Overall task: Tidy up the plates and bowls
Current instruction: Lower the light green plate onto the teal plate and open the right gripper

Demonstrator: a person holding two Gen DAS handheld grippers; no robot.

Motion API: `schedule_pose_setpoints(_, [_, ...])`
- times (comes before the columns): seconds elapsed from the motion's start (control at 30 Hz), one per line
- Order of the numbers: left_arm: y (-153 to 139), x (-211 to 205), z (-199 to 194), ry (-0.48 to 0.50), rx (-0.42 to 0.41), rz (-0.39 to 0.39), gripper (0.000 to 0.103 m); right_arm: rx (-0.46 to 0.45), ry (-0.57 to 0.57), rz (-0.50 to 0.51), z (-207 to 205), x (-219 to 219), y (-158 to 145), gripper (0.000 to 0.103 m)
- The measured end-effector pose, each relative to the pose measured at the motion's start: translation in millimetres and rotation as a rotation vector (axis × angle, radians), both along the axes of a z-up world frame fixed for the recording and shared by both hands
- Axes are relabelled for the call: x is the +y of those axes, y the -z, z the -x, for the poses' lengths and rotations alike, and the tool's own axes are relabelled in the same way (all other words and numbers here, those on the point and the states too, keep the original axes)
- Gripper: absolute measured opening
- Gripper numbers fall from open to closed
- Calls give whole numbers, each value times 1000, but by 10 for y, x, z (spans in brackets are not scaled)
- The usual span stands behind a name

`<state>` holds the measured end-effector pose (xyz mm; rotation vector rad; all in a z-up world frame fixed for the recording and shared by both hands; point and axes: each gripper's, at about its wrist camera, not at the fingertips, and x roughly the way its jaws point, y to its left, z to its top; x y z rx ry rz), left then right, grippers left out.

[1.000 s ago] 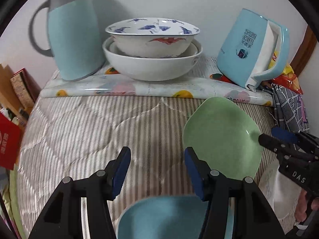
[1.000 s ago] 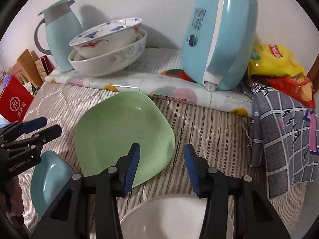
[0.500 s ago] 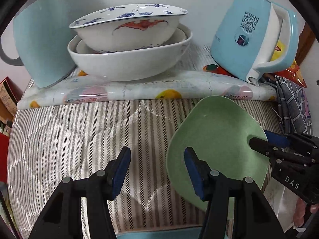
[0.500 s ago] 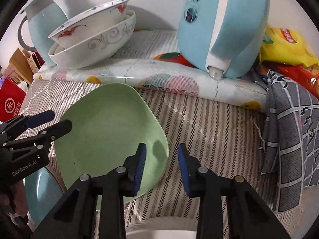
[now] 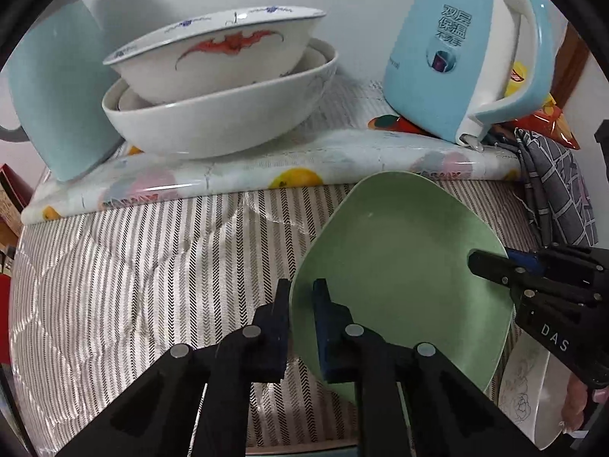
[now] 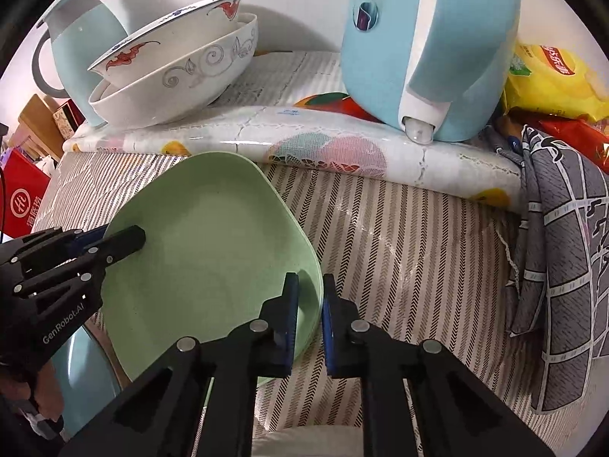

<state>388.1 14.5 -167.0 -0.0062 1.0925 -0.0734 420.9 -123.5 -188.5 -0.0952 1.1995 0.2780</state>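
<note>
A green plate (image 5: pixel 399 270) (image 6: pixel 213 262) is tilted above the striped quilt. My left gripper (image 5: pixel 300 293) is shut on its left rim, and it shows in the right wrist view (image 6: pixel 125 238). My right gripper (image 6: pixel 310 289) is shut on the plate's right rim, and it shows in the left wrist view (image 5: pixel 491 262). A painted bowl (image 5: pixel 217 61) (image 6: pixel 167 42) sits nested in a larger white bowl (image 5: pixel 220 118) (image 6: pixel 179 83) at the back. A teal plate (image 6: pixel 82 365) lies low at the left. A white plate (image 5: pixel 529 392) lies at the right.
A light blue thermos jug (image 5: pixel 53 91) (image 6: pixel 83 34) stands back left, a blue kettle (image 5: pixel 468 49) (image 6: pixel 430 38) back right on a fruit-print mat (image 5: pixel 236 175). A grey checked cloth (image 6: pixel 563 251) and snack bags (image 6: pixel 552 76) lie right. A red box (image 6: pixel 21 198) sits left.
Both grippers closed onto the green plate's opposite rims, and the plate tilted up off the quilt. Both cameras moved forward toward the bowls.
</note>
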Motion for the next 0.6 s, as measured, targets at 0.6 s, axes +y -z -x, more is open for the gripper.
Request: schedule_pose_setpoints(0.6, [-673, 377, 600, -63, -124, 19, 10, -112, -16, -42, 415, 206, -670, 9])
